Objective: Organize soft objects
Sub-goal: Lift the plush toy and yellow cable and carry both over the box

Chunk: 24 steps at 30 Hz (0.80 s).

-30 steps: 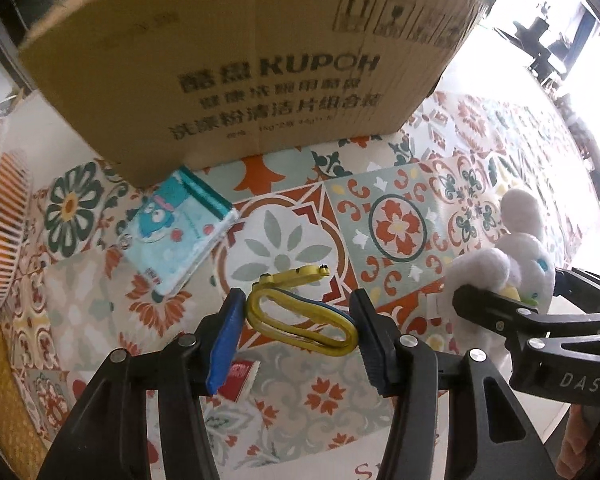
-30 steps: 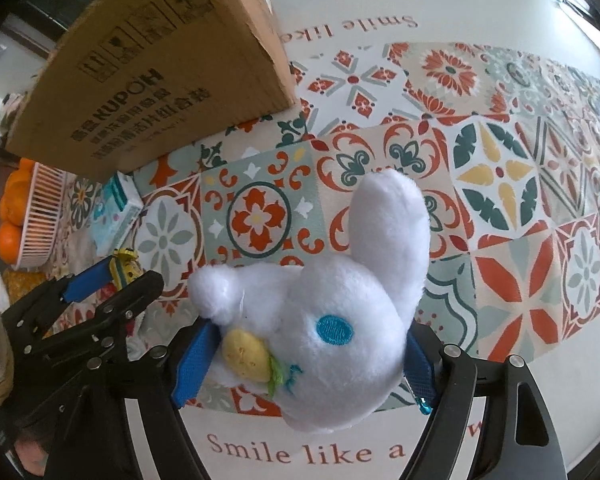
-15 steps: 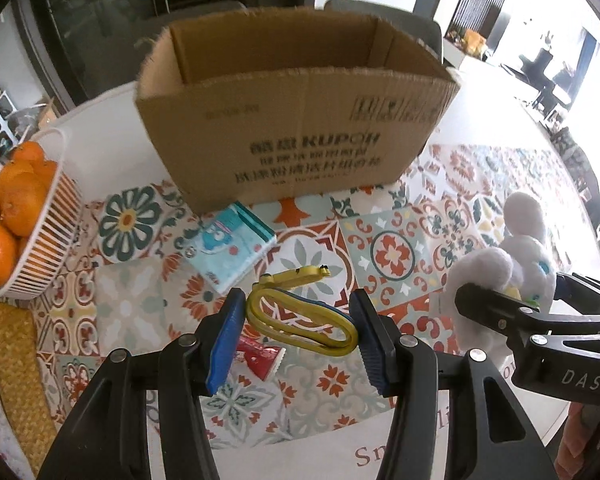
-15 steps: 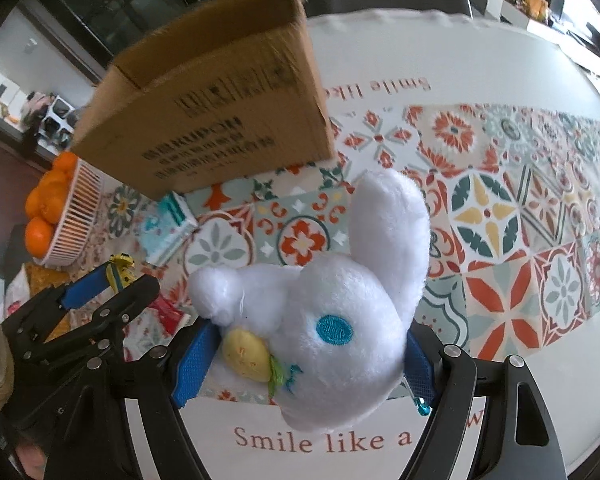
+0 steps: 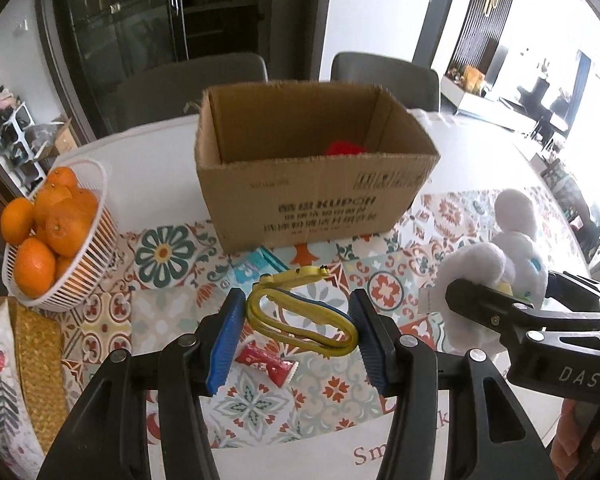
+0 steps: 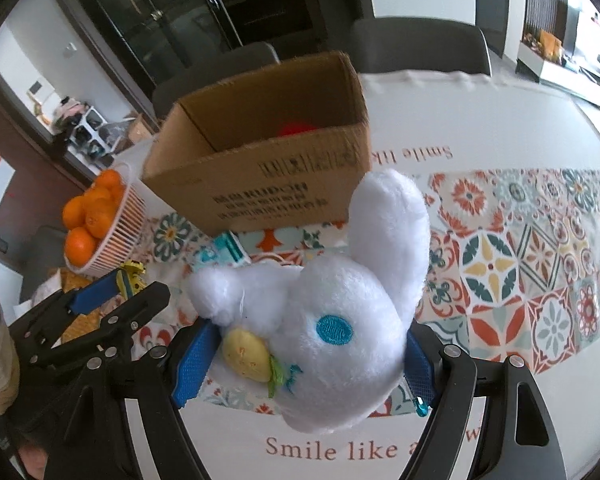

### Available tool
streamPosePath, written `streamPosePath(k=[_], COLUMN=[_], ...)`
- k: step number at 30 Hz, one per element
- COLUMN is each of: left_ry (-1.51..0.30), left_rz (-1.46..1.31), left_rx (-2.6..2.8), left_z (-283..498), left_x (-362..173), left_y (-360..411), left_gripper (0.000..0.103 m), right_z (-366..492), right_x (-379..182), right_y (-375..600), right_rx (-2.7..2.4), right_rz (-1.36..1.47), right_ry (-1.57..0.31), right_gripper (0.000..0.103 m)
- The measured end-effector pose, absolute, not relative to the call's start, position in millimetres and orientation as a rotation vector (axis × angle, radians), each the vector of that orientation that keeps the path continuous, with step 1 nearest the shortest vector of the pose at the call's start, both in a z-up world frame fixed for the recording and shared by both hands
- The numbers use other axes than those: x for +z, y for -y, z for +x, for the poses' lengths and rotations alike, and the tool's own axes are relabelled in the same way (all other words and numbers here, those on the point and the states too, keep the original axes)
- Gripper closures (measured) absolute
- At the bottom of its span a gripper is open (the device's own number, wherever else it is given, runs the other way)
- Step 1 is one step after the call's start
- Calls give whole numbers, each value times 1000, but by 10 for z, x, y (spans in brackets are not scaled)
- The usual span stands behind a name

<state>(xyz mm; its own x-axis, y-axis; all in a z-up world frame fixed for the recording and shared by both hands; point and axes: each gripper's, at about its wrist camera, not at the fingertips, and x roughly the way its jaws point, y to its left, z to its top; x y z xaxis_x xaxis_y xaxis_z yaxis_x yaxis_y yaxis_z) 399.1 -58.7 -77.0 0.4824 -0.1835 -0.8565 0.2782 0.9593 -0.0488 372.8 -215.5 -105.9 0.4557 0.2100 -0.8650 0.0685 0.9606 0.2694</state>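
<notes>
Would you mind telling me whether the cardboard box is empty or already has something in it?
Not empty. The cardboard box stands open-topped, and a red item shows inside near its right end in both views. What it is, and whether more lies beneath the wall, cannot be told.

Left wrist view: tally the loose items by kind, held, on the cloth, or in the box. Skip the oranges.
Plush toys: 1, white plush in the right gripper
Yellow straps: 1, strap in the left gripper
Tissue packs: 1
Red wrappers: 1
Red items in the box: 1, mostly hidden
Total: 5

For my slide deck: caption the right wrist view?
Right tool holding white plush bunny before open cardboard box.
</notes>
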Motion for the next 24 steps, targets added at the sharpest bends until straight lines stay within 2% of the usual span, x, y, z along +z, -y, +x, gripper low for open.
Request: streamPosePath(k=[24], left_ry=[-852], left_rz=[82], left_rx=[-282], left_z=[4101], left_x=[-64], left_y=[466], left_gripper=[50], right_z=[3841], right_x=[-319], right_y=[1992], right_rx=[145], right_rz=[242], right_ry=[-910], right_gripper=[22])
